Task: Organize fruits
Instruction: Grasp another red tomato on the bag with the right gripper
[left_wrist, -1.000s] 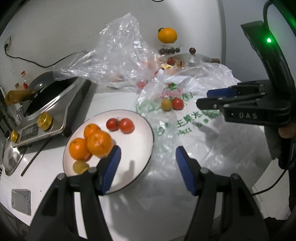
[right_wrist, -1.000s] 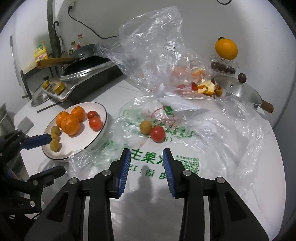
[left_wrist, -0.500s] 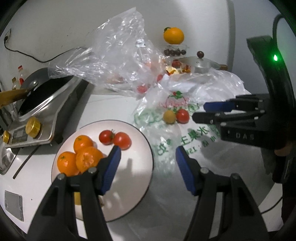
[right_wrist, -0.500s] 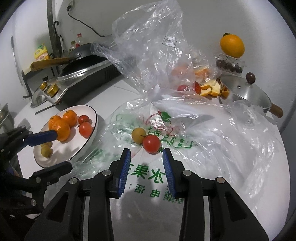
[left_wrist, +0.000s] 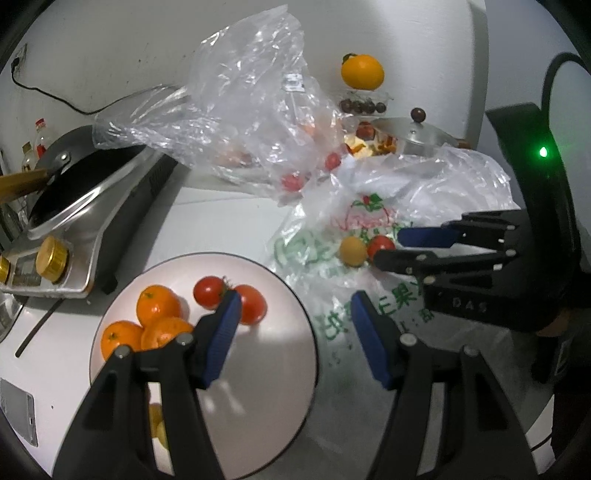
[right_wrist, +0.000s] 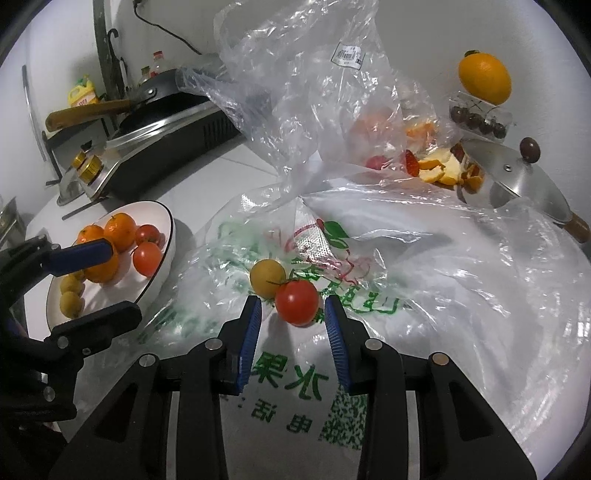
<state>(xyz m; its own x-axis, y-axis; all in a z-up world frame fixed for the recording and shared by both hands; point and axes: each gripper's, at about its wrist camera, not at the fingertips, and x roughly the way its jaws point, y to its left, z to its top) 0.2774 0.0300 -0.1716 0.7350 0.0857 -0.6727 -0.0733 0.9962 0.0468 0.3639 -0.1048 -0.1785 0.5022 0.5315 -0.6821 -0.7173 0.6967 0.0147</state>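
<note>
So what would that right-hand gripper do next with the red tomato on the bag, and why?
Probably ease forward a little and close. The right gripper is open, its blue pads either side of the red tomato lying on the printed plastic bag, but the tomato sits only at the fingertips. The yellow fruit touches it, so a straight approach seems wise. The plate already holds similar tomatoes.

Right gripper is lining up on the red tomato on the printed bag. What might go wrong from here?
1. The right gripper may pinch the loose printed bag with the red tomato.
2. The yellow fruit touches the tomato and could get knocked away.
3. The round tomato may slip from the open jaws.
</note>
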